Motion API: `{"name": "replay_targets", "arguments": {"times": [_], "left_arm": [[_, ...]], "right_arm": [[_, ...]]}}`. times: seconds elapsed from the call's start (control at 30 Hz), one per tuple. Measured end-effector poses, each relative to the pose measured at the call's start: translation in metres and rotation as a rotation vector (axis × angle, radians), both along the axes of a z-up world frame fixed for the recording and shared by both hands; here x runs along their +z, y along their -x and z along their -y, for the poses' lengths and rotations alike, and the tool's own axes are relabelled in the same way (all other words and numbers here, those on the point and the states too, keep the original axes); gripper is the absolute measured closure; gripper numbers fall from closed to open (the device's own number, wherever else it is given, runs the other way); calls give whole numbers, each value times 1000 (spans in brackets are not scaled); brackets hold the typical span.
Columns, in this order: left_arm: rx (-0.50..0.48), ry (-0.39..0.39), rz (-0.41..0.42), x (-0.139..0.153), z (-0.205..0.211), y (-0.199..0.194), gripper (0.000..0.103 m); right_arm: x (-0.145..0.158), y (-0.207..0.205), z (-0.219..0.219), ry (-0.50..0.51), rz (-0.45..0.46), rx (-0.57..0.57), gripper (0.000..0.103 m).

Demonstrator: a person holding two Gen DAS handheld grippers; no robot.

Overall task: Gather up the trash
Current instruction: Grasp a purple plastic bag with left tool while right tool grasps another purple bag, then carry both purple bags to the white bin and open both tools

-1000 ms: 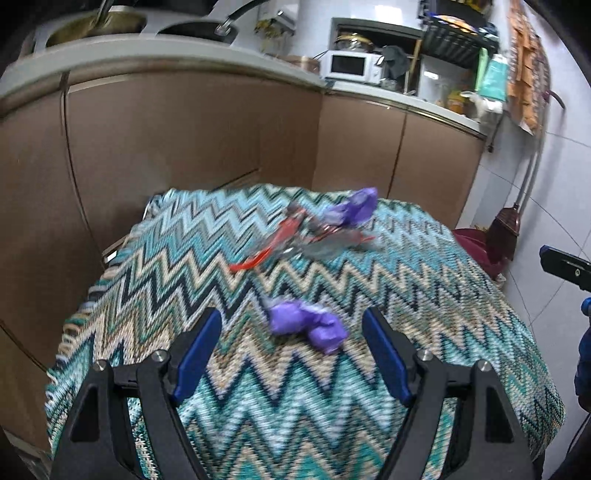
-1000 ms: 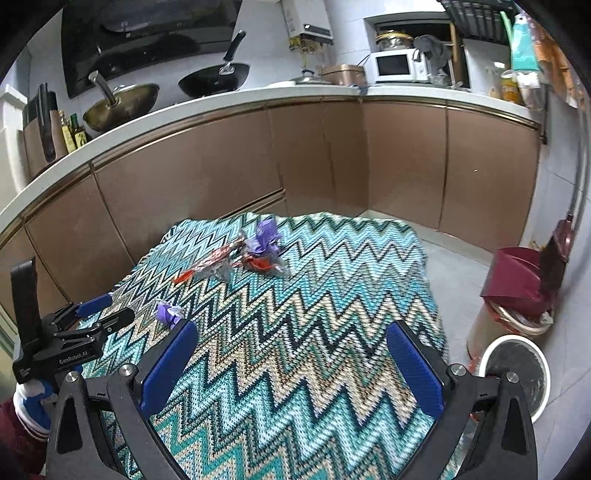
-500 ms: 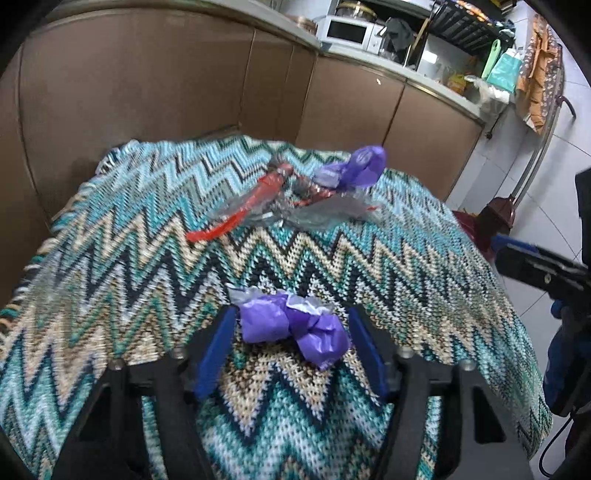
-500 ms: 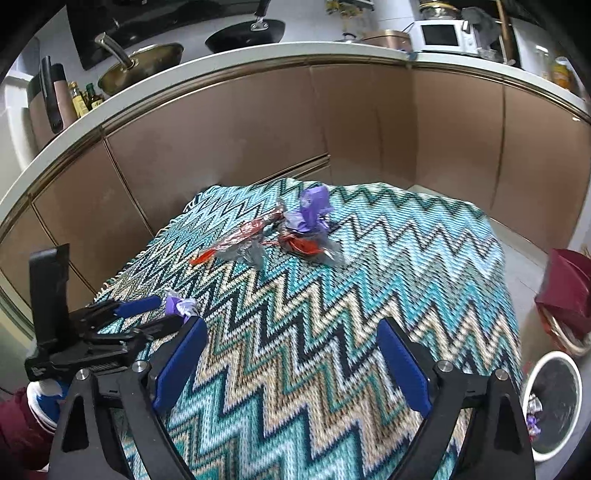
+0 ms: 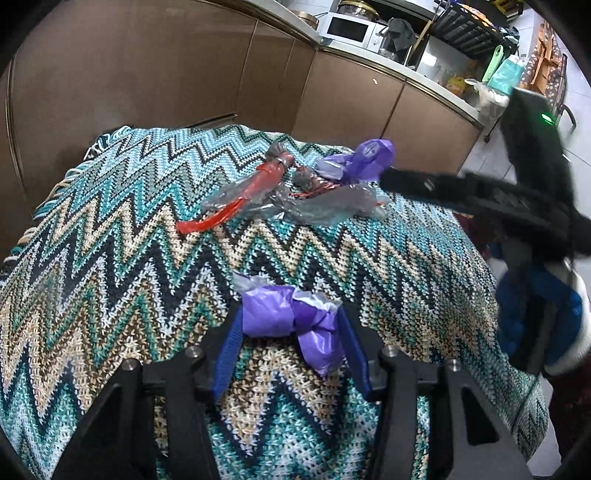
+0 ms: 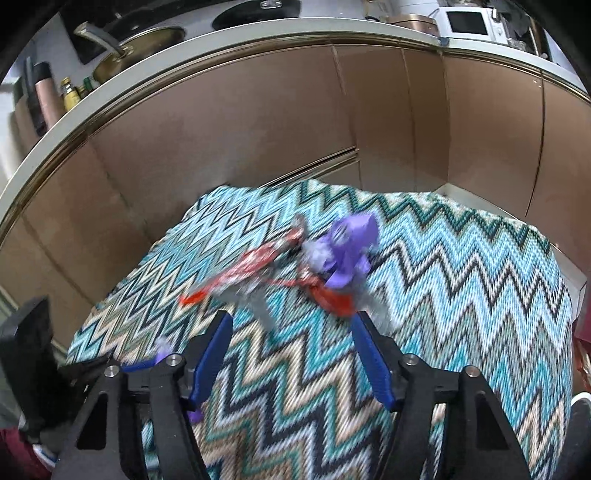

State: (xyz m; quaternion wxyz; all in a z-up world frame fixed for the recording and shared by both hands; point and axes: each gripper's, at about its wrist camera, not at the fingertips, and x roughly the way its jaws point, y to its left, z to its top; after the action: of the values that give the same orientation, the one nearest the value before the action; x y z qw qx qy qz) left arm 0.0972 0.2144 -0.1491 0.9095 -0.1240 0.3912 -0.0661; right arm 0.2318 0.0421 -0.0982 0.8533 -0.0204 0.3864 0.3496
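**Pinching a purple wrapper while the second gripper nears the pile**

Sitting low at centre of the left wrist view, the crumpled purple wrapper (image 5: 291, 321) is pressed between the blue pads of the left gripper (image 5: 291, 328), narrowed onto it, on the zigzag cloth (image 5: 110, 295). Only this view shows that contact; in the right wrist view the left gripper (image 6: 147, 365) is a blurred shape at lower left. There the right gripper (image 6: 291, 332) stands partly open with nothing between its fingers, just below the trash pile (image 6: 314, 266) of red, clear and purple wrappers. Brown cabinets (image 6: 258, 129) fill the upper frame, a microwave (image 5: 349, 27) at top.
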Motion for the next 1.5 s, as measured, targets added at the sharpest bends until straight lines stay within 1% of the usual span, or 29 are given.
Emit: {"name": "replay_targets", "arguments": {"times": [0.1,0.23,0.27,0.3,0.33,0.4,0.57,0.73,0.9,1.1,1.3,1.4,1.5], "left_arm": [[-4,10,1,-1,0,0,55],[-6,26,1,-2,-2,0,55],[-6,27,2,-2,-1,0,55],[-6,28,2,-2,-2,0,56],[-7,28,2,-2,-2,1,56],[-7,26,4,-2,-1,1,58],[-19,10,17,2,4,6,62],[-39,-12,49,10,13,14,66],[-53,-20,64,20,20,32,66],[-68,-54,115,44,31,63,67],[-111,-74,178,74,51,95,67],[-147,-92,203,87,68,101,67],[-205,-93,220,101,91,99,67]], "right_arm": [[1,-21,-3,4,18,-38,40],[-4,-46,-5,-4,6,-80,40],[-6,-52,-6,-5,-1,-86,43],[-10,-58,-7,-9,-14,-90,50],[-12,-61,-8,-13,-25,-91,55],[-17,-66,-8,-24,-51,-90,81],[-9,-50,3,-44,-23,-89,83],[10,-14,31,-55,7,-96,83],[25,30,64,-68,20,-114,83],[41,89,98,-83,45,-123,83],[56,146,126,-119,82,-127,83],[64,165,143,-138,107,-143,83],[70,177,166,-161,130,-182,83]]}}
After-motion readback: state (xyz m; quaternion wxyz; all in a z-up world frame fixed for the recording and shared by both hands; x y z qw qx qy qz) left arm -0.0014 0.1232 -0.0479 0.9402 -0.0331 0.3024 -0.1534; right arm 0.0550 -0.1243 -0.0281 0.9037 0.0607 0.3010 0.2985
